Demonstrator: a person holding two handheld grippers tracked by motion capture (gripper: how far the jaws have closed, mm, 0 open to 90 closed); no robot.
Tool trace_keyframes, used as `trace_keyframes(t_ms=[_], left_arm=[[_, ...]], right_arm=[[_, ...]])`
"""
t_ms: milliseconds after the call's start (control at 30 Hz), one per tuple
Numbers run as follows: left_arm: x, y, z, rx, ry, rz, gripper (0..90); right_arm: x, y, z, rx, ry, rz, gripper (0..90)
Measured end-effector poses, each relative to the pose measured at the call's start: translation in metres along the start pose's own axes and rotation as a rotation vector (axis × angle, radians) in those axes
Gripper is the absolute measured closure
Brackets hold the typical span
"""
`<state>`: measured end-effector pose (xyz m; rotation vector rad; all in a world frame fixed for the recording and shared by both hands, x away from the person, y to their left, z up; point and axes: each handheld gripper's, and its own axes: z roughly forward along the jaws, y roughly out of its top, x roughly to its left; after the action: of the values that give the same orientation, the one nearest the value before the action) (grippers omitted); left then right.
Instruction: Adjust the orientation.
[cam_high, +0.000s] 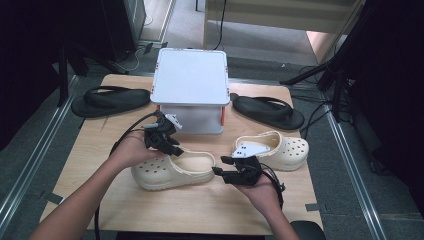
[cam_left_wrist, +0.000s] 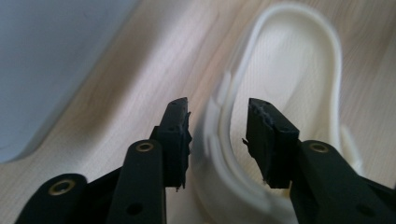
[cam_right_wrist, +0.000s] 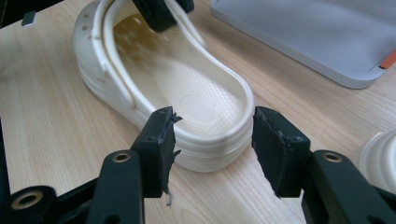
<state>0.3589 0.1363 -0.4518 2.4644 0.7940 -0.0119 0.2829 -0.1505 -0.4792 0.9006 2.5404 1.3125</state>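
Between the left tongs (cam_left_wrist: 218, 140), now spread with pads clear, sits the strap of the cream clog (cam_high: 172, 171). Its long axis runs across the surface (cam_high: 200, 210), heel toward the open right tongs (cam_right_wrist: 212, 154) hovering close.

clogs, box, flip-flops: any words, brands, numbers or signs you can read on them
None: no text can be read in any view.
Near clog: plain cream, no readable mark.
Far clog: no readable mark.
Box: plain grey lid, no label.
Left flip-flop and right flip-flop: black, too small to tell any logo.
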Motion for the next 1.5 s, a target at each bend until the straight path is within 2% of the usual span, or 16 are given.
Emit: trace_keyframes(t_ms=[100, 167, 267, 367, 467, 533, 567, 633, 700, 900, 1000, 1067, 1133, 1200, 1400, 1500], left_arm=[[0.0, 0.0, -0.016, -0.064, 0.013, -0.022, 56.4], [-0.001, 0.0, -0.028, -0.088, 0.038, -0.014, 55.9], [-0.004, -0.007, -0.046, -0.135, 0.056, -0.026, 57.1], [-0.008, -0.019, -0.061, -0.173, 0.071, -0.043, 62.1], [-0.012, -0.035, -0.069, -0.221, 0.075, -0.059, 71.0], [-0.016, -0.046, -0.072, -0.229, 0.067, -0.07, 78.3], [-0.018, -0.052, -0.072, -0.23, 0.075, -0.072, 82.5], [-0.023, -0.063, -0.073, -0.232, 0.079, -0.084, 87.9], [-0.026, -0.073, -0.073, -0.231, 0.089, -0.1, 90.0], [-0.037, -0.092, -0.063, -0.237, 0.095, -0.125, 90.0], [-0.043, -0.104, -0.056, -0.263, 0.104, -0.147, 90.0], [-0.047, -0.112, -0.052, -0.265, 0.114, -0.162, 90.0], [-0.051, -0.12, -0.05, -0.271, 0.111, -0.18, 90.0], [-0.055, -0.127, -0.044, -0.275, 0.136, -0.185, 90.0], [-0.059, -0.137, -0.032, -0.249, 0.138, -0.21, 90.0], [-0.059, -0.139, -0.027, -0.243, 0.13, -0.222, 90.0]], right_arm=[[-0.001, 0.0, -0.001, -0.003, -0.004, 0.006, 51.2], [-0.002, 0.0, -0.002, -0.004, -0.003, 0.009, 52.7], [-0.003, 0.001, -0.003, -0.005, -0.001, 0.017, 57.6], [-0.004, 0.004, -0.004, -0.005, 0.01, 0.029, 64.5], [-0.007, 0.009, -0.002, 0.005, 0.016, 0.046, 72.0], [-0.01, 0.012, 0.001, 0.016, 0.027, 0.06, 77.1], [-0.011, 0.014, 0.002, 0.021, 0.031, 0.062, 79.8], [-0.013, 0.018, 0.004, 0.029, 0.039, 0.071, 85.5], [-0.016, 0.022, 0.006, 0.039, 0.031, 0.056, 90.0], [-0.026, 0.036, 0.023, 0.062, -0.001, 0.026, 90.0], [-0.03, 0.037, 0.033, 0.041, -0.007, 0.034, 90.0], [-0.03, 0.035, 0.037, 0.028, 0.001, 0.049, 90.0], [-0.028, 0.035, 0.04, 0.032, 0.001, 0.027, 90.0], [-0.026, 0.033, 0.043, 0.045, -0.005, 0.011, 90.0], [-0.025, 0.03, 0.051, 0.062, -0.003, -0.009, 90.0], [-0.026, 0.03, 0.055, 0.07, -0.025, -0.015, 90.0]])
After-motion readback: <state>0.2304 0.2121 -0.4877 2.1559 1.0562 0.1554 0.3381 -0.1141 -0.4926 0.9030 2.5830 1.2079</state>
